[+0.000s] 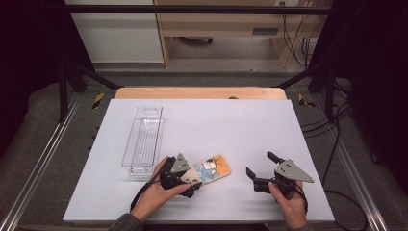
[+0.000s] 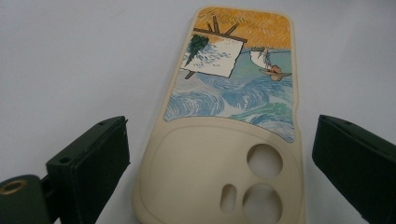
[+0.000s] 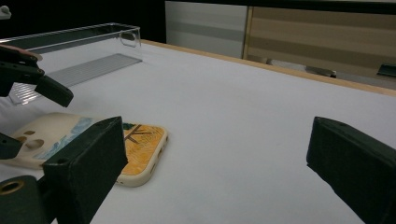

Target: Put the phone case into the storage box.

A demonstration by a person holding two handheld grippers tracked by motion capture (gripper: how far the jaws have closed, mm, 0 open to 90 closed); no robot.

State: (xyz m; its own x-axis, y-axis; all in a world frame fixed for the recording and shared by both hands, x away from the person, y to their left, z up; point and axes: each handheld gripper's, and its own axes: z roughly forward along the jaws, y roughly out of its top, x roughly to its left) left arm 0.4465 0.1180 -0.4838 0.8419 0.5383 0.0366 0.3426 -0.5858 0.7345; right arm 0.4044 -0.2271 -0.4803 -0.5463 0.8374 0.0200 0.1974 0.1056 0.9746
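Two risks: phone case lies flat on the worktop, thin edges, so the left claw can slip or shove it instead of gripping. Left claw is spread, straddling the camera-cutout end, jaws clear of both edges, hand low and angled along the case. Right claw is spread, holds nothing, well off to the side. Clear tray sits beyond.

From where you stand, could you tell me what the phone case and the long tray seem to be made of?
Phone case: likely soft matte plastic or silicone, cream with a printed painting; rounded moulded edges, no glare.
Long tray: clear rigid plastic, probably acrylic; the table shows through its glossy walls and ribbed floor.
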